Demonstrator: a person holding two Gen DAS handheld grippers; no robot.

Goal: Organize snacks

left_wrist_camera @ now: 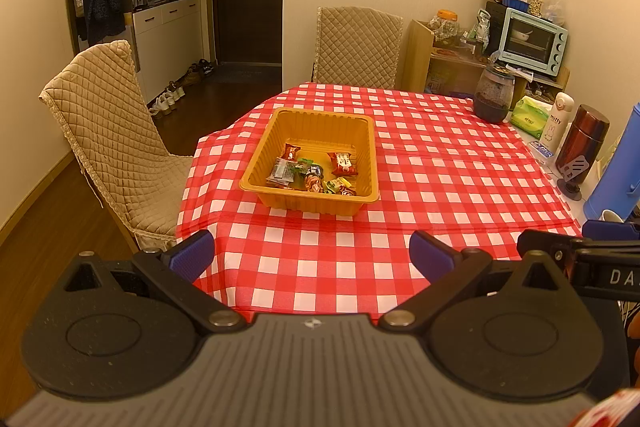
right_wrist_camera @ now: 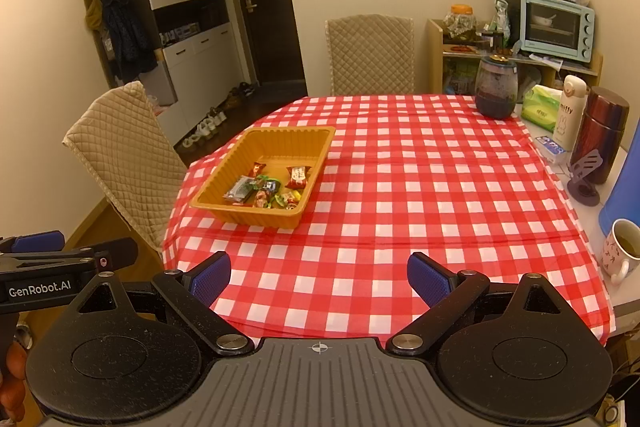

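Tabletop under a red-and-white checked cloth carried the orange tray on its left half, toward the far side, well apart from both grippers. The cloth showed fold ridges and hung loose over the near edge; a gripper dragging on it could have pulled the cloth and shifted the tray. Along the right edge stood a dark jar, a maroon flask, a white bottle and a mug with liquid in it; a wide swing of the right gripper risked knocking these, the mug being the nearest. Left gripper hung over the near edge with fingers spread apart and nothing between them; right gripper likewise, spread and empty, just beside the left one. The snacks, small wrapped pieces, lay bunched at the near end of the tray, some overlapping. Judged risks: a pinch might take two wrappers at once, slick film might slip from the pads, and the light tray might slide or tip if pressed at its wall.
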